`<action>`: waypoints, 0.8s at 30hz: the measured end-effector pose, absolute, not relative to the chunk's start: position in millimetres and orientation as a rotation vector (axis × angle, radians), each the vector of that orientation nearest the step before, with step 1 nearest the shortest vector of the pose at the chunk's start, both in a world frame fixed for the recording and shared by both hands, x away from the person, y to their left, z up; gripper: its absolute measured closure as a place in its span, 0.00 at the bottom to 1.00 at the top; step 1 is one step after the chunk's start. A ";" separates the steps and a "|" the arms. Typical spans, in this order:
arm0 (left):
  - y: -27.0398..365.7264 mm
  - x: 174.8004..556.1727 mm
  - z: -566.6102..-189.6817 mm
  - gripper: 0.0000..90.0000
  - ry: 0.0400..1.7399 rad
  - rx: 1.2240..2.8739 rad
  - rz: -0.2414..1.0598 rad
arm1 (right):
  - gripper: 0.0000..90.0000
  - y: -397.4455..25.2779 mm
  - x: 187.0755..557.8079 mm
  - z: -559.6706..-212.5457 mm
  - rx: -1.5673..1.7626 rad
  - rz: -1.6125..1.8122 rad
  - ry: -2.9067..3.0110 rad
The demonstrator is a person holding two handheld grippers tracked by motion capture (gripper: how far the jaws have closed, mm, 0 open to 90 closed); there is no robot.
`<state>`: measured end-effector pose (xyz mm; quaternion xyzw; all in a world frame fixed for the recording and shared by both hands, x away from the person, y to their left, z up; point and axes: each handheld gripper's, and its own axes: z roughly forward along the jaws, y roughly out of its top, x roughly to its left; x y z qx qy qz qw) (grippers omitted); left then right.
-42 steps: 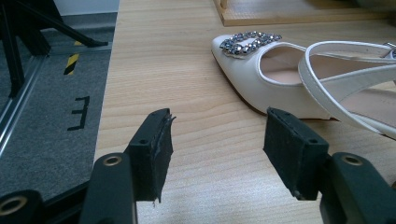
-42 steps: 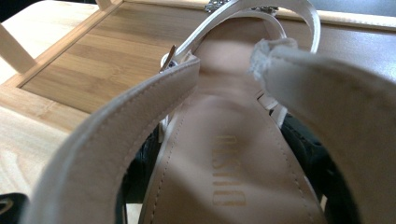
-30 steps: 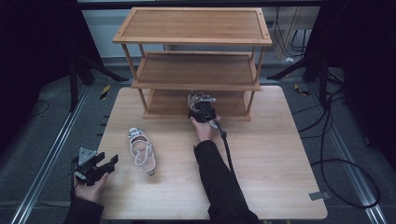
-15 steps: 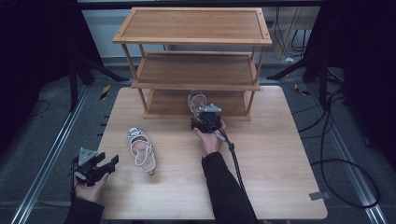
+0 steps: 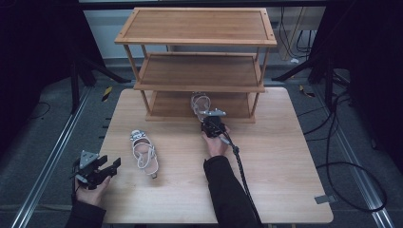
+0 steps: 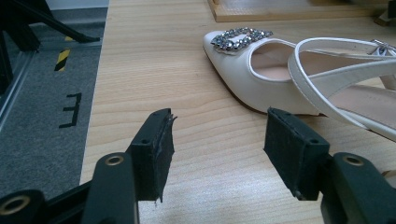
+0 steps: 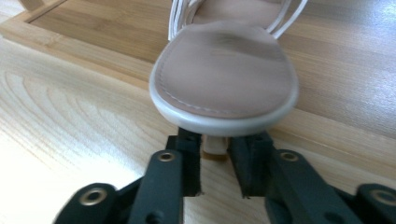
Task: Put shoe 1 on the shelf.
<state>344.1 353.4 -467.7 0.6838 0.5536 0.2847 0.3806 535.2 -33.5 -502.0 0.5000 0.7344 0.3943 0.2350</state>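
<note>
A wooden table [image 5: 285,180] carries a three-level wooden shelf rack [image 5: 197,42] at its far side. The lowest board of the rack [image 7: 355,65] lies almost directly on the table top.

On the open table, left of the middle, a white slingback shoe [image 5: 143,153] lies alone, with its pointed toe toward the rack. In the left gripper view the same shoe [image 6: 299,79] shows a sparkling buckle [image 6: 241,36] on the toe (it looks like small clear stones).

A second white shoe [image 5: 201,103] is at the front edge of the lowest board, its toe toward the inside of the rack. Its heel end [image 7: 225,77] hangs over the edge of the board.

The right gripper [image 5: 212,124] is just behind this shoe, held by the right hand [image 5: 216,142]. In the right gripper view its jaws are narrow and close on the shoe's thin heel [image 7: 215,148], under the sole.

The left gripper [image 5: 95,170] is at the near left corner of the table, apart from the first shoe. Its jaws are wide and hold nothing.
</note>
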 end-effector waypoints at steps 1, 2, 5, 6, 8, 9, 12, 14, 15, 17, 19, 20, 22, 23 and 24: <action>353.5 344.1 -467.7 0.46 1.413 1.744 0.726 | 0.86 -32.4 536.0 -503.6 1.365 1.066 2.015; 353.4 344.0 -467.7 0.46 1.413 1.744 0.725 | 0.87 -30.7 536.4 -505.6 1.356 1.048 2.013; 353.2 343.7 -467.4 0.46 1.413 1.741 0.730 | 0.87 -29.2 537.1 -503.3 1.354 1.077 2.013; 353.2 343.7 -467.4 0.46 1.413 1.741 0.730 | 0.87 -28.9 537.6 -502.2 1.340 1.075 2.012; 353.3 343.6 -467.3 0.46 1.414 1.741 0.733 | 0.87 -25.5 539.6 -498.1 1.322 1.076 2.023; 353.4 343.5 -467.2 0.46 1.415 1.740 0.733 | 0.87 -23.1 541.1 -494.7 1.319 1.087 2.023; 353.5 343.4 -467.1 0.46 1.414 1.739 0.735 | 0.87 -18.2 547.1 -489.9 1.322 1.091 2.018; 353.7 343.5 -467.2 0.46 1.415 1.738 0.735 | 0.86 -15.1 550.5 -489.6 1.338 1.104 2.019; 354.0 343.6 -467.2 0.46 1.415 1.740 0.734 | 0.86 -14.1 551.9 -490.2 1.331 1.098 2.017; 354.4 343.6 -467.4 0.46 1.416 1.736 0.734 | 0.86 -11.8 555.0 -491.3 1.332 1.092 2.022; 355.0 343.4 -467.2 0.46 1.416 1.736 0.735 | 0.86 -8.8 558.6 -492.2 1.331 1.088 2.021; 355.0 343.4 -467.2 0.46 1.417 1.735 0.735 | 0.86 -7.1 560.5 -492.3 1.330 1.089 2.024; 355.0 343.3 -467.4 0.46 1.418 1.736 0.734 | 0.85 -3.8 563.4 -492.9 1.324 1.103 2.017; 355.0 343.2 -467.3 0.46 1.416 1.738 0.736 | 0.85 -2.8 564.7 -493.9 1.321 1.105 2.012; 354.9 343.3 -467.2 0.46 1.416 1.738 0.736 | 0.85 -1.2 565.3 -494.7 1.335 1.110 2.010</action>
